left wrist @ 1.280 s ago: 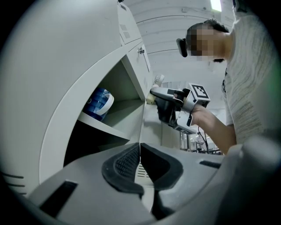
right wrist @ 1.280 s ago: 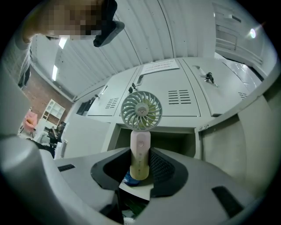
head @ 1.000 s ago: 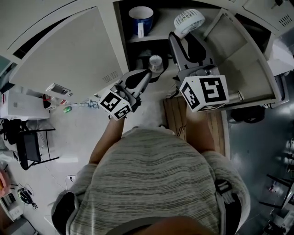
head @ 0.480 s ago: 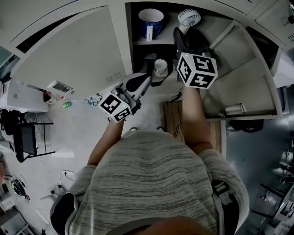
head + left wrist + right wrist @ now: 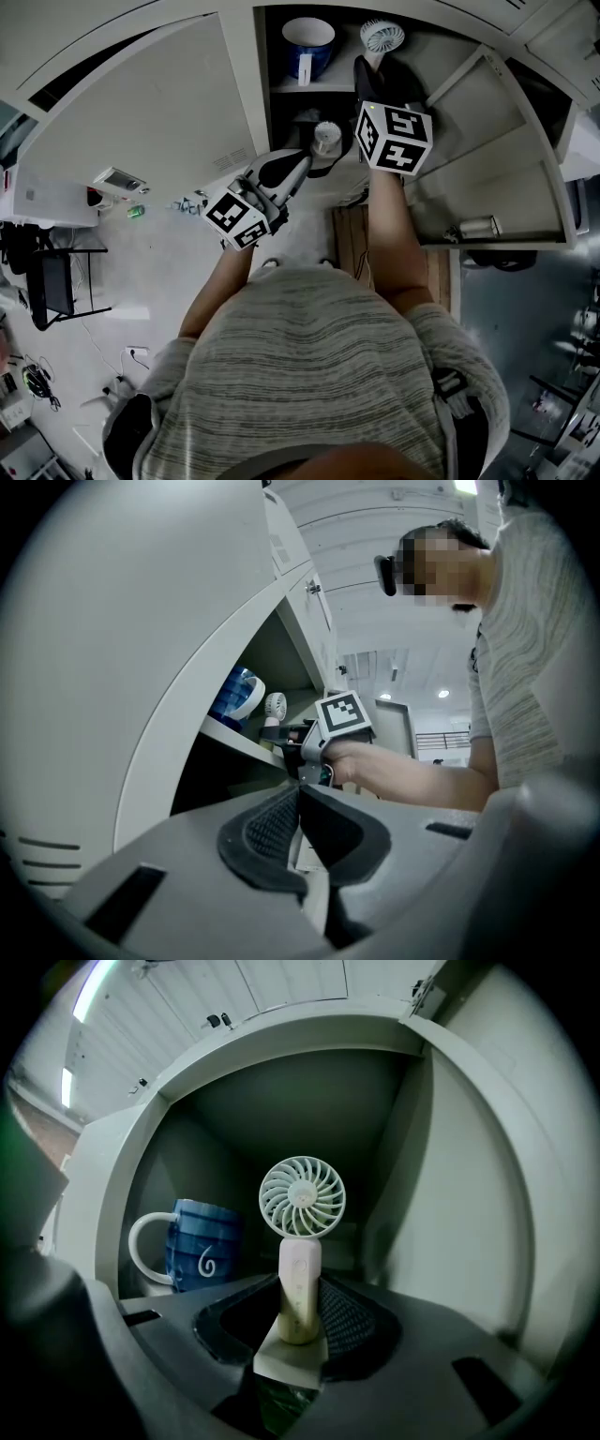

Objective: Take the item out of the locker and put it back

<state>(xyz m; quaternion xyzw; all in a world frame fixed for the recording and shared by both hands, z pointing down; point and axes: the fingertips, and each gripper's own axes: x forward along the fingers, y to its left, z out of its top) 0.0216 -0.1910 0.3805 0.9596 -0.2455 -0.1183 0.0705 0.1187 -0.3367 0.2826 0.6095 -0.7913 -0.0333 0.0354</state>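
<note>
From the head view, an open locker (image 5: 309, 87) stands ahead of a person in a striped top, its door (image 5: 487, 150) swung out to the right. In the upper compartment a blue mug (image 5: 309, 42) sits at the left and a small white handheld fan (image 5: 382, 37) just to its right. The right gripper (image 5: 370, 73) reaches into that compartment, its cube of black-and-white square markers facing up. The left gripper (image 5: 298, 161) hangs lower, outside the locker near the lower compartment, where a pale round-topped object (image 5: 326, 136) stands. In the left gripper view the jaws are pressed together with nothing between them; the mug, the fan and the right gripper's marker cube show beyond. In the right gripper view the jaws are clamped on the fan's pale handle, and the fan stands upright with its round grille facing the camera. The mug beside it carries a white curl like a figure 6. A small mark on the fan's hub is too blurred to read.
</note>
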